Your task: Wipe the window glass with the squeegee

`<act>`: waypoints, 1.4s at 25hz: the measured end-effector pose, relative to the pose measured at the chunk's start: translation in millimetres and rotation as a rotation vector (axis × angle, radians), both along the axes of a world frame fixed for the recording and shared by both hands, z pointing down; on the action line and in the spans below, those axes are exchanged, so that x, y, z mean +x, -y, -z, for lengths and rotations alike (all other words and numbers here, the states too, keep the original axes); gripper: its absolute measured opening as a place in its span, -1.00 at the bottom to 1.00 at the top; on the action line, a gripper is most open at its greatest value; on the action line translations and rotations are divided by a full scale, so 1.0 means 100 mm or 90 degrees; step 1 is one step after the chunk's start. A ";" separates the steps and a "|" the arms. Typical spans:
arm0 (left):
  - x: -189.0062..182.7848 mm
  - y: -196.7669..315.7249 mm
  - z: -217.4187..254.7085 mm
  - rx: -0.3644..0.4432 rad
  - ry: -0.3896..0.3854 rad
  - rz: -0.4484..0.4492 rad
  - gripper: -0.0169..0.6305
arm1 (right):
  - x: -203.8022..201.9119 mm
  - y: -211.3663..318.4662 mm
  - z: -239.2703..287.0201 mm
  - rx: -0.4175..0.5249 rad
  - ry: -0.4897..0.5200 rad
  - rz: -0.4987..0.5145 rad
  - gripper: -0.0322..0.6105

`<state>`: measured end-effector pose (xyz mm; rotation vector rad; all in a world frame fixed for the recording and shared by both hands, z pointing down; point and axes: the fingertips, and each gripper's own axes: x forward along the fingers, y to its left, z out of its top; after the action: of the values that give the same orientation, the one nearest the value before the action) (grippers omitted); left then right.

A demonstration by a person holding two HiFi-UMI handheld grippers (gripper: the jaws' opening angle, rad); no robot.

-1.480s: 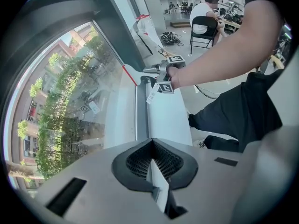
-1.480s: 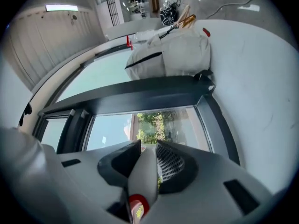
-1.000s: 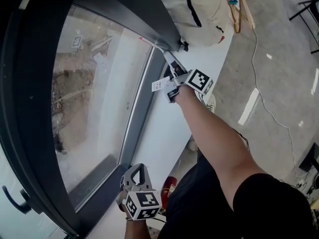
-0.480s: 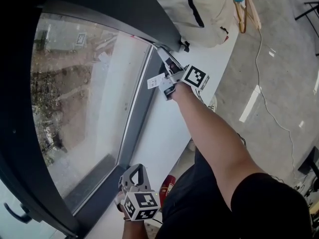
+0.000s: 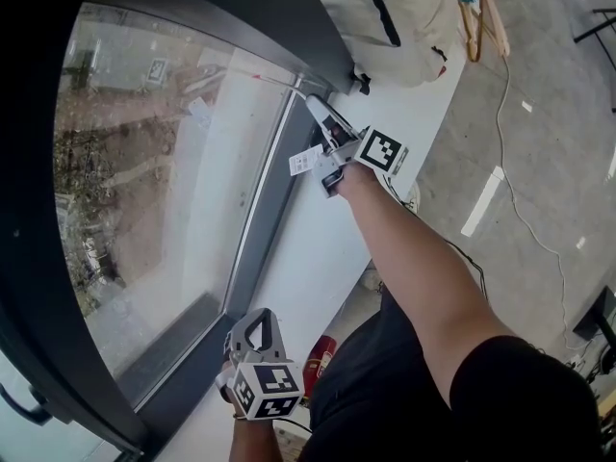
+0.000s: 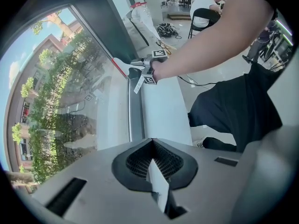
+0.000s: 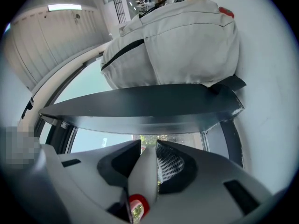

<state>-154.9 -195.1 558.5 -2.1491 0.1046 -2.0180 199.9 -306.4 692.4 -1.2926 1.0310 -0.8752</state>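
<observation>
The squeegee with a pale handle and a thin red-edged blade (image 5: 322,114) was up at the top right corner of the large window glass (image 5: 164,181), just beneath the dark metal top frame (image 5: 260,17). The right gripper (image 5: 332,142), at the end of an outstretched bare arm (image 5: 414,258), was clenched on the handle. The blade lay beyond its fingertips, out over the pane. Its long axis ran along the top frame and the handle pointed back into the jaws, so a wiping pull would probably have to travel down the pane toward the lower frame. The left gripper (image 5: 248,327) hung well apart, low by the pane's bottom corner, with its jaws closed together. Only a pale sliver showed between them, which looked like a jaw face rather than a held thing. The right gripper was plainly the nearer one to the work. The left gripper view showed the squeegee (image 6: 125,69) side-on, with its red edge at the glass (image 6: 60,101) and a white paper tag (image 6: 138,84) dangling, though contact could not be confirmed. The right gripper view hid the blade but showed the handle (image 7: 144,171) pinched between the jaws, with a white fabric bag (image 7: 177,36) above the frame.
</observation>
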 end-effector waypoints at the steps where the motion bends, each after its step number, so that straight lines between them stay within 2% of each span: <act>1: -0.05 -0.01 -0.01 0.000 0.000 0.004 -0.95 | -0.05 -0.01 0.00 -0.001 0.000 0.003 -0.61; 10: -0.55 -0.12 0.01 0.007 -0.004 0.026 -0.95 | -0.70 -0.08 0.01 -0.005 0.000 0.036 -0.61; 18: -1.20 -0.21 0.03 0.016 -0.011 0.050 -0.95 | -1.46 -0.16 0.05 -0.004 -0.002 0.063 -0.61; 28: -1.41 -0.31 0.09 0.012 -0.013 0.066 -0.95 | -2.01 -0.20 0.06 -0.011 0.016 0.101 -0.61; 35: -1.69 -0.46 0.08 0.013 -0.028 0.081 -0.95 | -2.54 -0.20 0.14 -0.002 0.019 0.136 -0.61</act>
<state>-324.0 -148.7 550.0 -2.2273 0.2742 -2.0269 -54.1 -286.7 678.4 -1.1829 1.1592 -1.0537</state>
